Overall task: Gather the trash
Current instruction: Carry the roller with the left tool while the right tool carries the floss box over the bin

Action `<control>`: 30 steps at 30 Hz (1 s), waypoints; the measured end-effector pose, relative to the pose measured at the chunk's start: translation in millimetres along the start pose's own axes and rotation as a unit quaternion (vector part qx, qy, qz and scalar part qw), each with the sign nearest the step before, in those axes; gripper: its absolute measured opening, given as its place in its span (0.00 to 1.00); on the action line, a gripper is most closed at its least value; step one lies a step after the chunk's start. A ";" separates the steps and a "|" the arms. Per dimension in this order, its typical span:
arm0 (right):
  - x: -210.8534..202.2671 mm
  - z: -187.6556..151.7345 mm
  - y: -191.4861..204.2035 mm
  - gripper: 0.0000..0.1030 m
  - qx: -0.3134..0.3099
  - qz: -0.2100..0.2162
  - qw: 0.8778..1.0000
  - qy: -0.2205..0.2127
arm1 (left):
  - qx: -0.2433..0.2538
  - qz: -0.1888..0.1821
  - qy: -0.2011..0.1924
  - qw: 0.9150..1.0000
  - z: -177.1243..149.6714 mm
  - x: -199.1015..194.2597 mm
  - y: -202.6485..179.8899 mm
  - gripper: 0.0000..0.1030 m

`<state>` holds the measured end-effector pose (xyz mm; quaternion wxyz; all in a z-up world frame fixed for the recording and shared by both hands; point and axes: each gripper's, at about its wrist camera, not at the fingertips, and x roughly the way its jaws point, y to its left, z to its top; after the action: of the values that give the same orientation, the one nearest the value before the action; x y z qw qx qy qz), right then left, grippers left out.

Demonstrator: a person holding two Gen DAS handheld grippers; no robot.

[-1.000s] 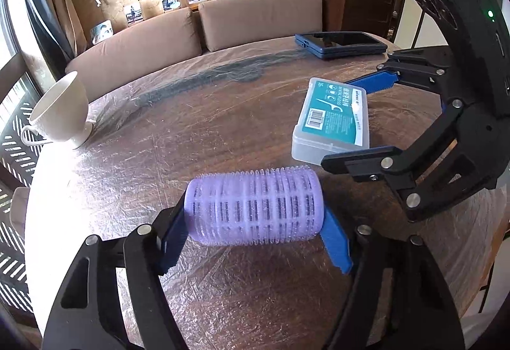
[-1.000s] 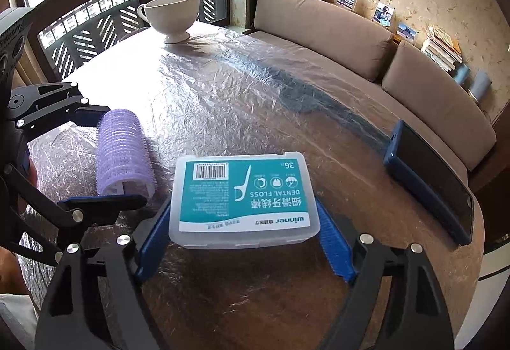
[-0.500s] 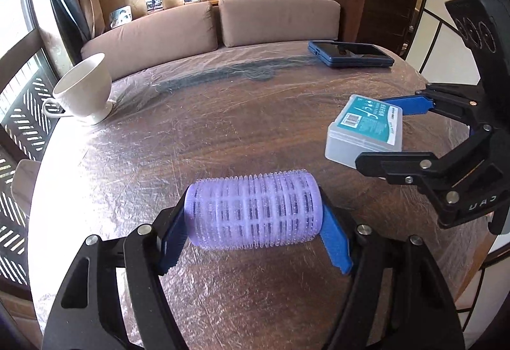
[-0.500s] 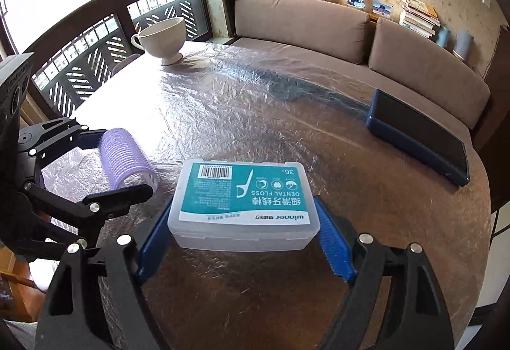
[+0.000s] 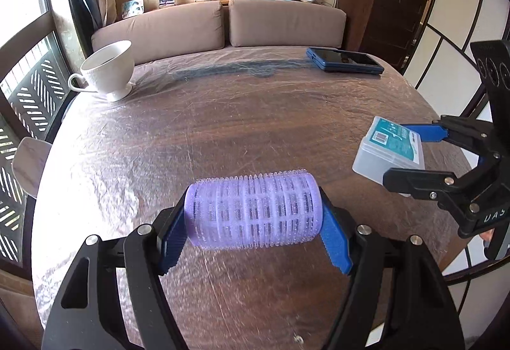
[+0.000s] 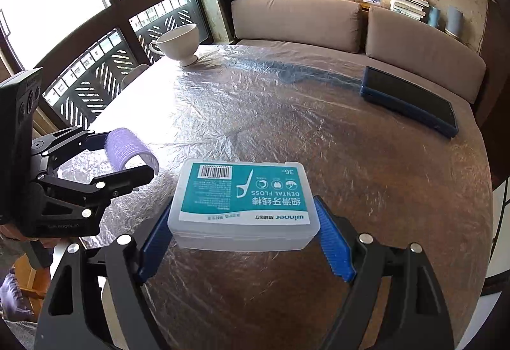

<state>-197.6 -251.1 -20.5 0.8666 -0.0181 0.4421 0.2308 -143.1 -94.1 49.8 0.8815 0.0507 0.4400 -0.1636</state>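
My left gripper [image 5: 255, 238] is shut on a purple hair roller [image 5: 255, 211], held by its two ends above the near part of the round table [image 5: 223, 114]. The roller also shows in the right wrist view [image 6: 127, 149]. My right gripper [image 6: 245, 241] is shut on a clear dental floss box with a teal label [image 6: 244, 206], held above the table. In the left wrist view the floss box [image 5: 389, 152] and right gripper [image 5: 414, 152] are at the right edge.
A white cup [image 5: 108, 69] stands at the far left of the plastic-covered table. A dark blue phone-like device [image 5: 344, 60] lies at the far right. A brown sofa [image 5: 223, 25] runs behind the table, a dark cabinet [image 5: 382, 15] stands at the back right.
Both grippers have lifted and pulled back from the table with their objects still held. The floss box has moved further right and away from the roller.
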 end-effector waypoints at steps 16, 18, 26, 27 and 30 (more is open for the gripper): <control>-48.1 -46.6 34.0 0.78 -0.002 0.031 1.000 0.000 | 0.005 -0.013 0.005 1.000 -33.5 -42.0 -16.7 0.71; -52.5 -54.0 38.3 0.78 -0.004 0.037 0.999 0.003 | 0.007 -0.013 0.008 1.000 -39.4 -46.6 -17.9 0.71; -58.9 -77.4 57.3 0.78 -0.019 0.055 0.998 0.022 | 0.012 -0.013 0.015 1.000 -60.7 -64.2 -18.3 0.71; -59.5 -79.5 59.9 0.78 -0.022 0.058 0.998 0.025 | 0.014 -0.015 0.014 1.000 -63.5 -66.7 -18.4 0.71; -61.2 -87.0 66.8 0.78 -0.030 0.070 0.997 0.031 | 0.020 -0.026 0.016 0.999 -72.9 -74.9 -18.3 0.71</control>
<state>-322.1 -235.4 -14.4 0.8331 -0.0201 0.4622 0.3033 -246.5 -76.1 65.8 0.8687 0.0593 0.4516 -0.1949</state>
